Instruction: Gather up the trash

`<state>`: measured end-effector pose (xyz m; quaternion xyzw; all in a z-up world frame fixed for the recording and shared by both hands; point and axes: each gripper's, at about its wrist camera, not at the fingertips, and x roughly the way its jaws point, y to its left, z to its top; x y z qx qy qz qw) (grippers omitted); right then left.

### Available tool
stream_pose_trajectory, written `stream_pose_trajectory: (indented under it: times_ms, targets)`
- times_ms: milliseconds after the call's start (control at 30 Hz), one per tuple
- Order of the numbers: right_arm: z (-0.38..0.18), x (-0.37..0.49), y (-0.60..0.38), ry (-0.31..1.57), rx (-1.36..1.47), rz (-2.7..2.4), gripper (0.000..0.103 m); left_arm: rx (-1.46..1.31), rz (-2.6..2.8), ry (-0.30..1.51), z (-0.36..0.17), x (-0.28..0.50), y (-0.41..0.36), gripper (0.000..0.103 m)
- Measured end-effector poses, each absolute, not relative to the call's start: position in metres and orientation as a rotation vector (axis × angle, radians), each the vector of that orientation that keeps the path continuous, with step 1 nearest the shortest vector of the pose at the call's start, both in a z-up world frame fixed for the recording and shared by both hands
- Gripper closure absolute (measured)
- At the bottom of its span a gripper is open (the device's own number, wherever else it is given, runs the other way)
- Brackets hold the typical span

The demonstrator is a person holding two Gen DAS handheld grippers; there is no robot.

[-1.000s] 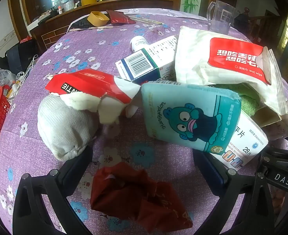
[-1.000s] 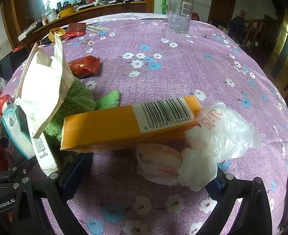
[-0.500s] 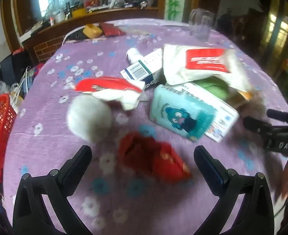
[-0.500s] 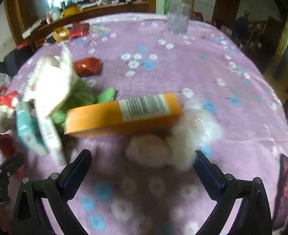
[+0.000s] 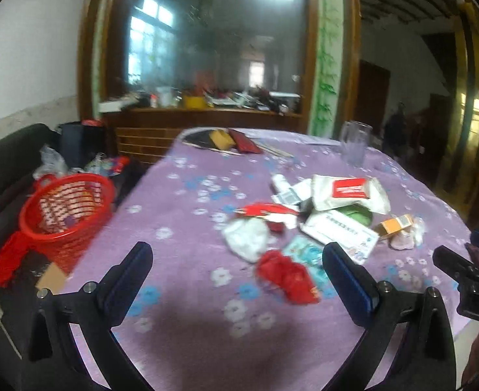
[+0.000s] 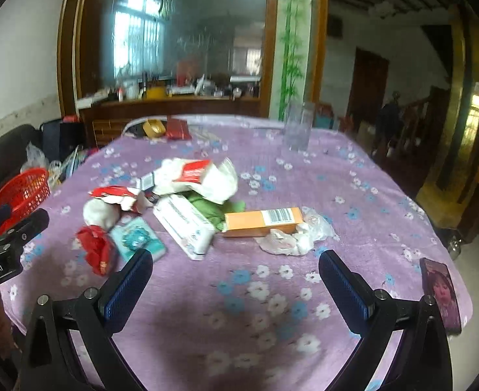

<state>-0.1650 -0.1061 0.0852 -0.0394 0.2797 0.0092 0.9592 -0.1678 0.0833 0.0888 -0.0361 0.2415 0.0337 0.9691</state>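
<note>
The left gripper (image 5: 238,270) had its two blue-padded jaws spread wide with nothing between them, above the purple flower-printed tablecloth (image 5: 181,208). The right gripper (image 6: 236,277) was likewise wide apart and empty over the same cloth.

Just beyond the left jaws lay a crumpled red foil wrapper (image 5: 286,277), touching a teal cartoon-printed tissue pack (image 5: 308,254). Next to these sat a balled white sock-like cloth (image 5: 247,236) with a torn red-and-white paper packet (image 5: 267,211) over its far edge. Farther on, a long white medicine box (image 5: 340,231) rested against a green fuzzy cloth (image 5: 356,213), with a white wet-wipe pouch bearing a red label (image 5: 350,192) on top.

In the right view, an orange cardboard box with a barcode (image 6: 262,221) lay near the jaws, touching a crumpled clear plastic bag (image 6: 291,239). All this trash was heaped at the table's middle.

A red plastic mesh basket (image 5: 65,208) stood off the table's left edge. A clear glass mug (image 6: 298,127) stood at the far side, well apart from the heap, and a dark phone with a portrait (image 6: 441,293) lay at the right rim.
</note>
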Motion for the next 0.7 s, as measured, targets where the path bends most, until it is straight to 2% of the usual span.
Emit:
stream_pose_trajectory:
  times_ms: [200,700]
  targets:
    - [0.086,-0.19,-0.097,0.501,-0.061,-0.008,0.0,-0.086,0.103,0.473,0.077,-0.199,0.101,0.0]
    - [0.083,-0.195,-0.092,0.502,-0.128,-0.011,0.0,-0.036,0.091,0.526,0.065,-0.194,0.09,0.0]
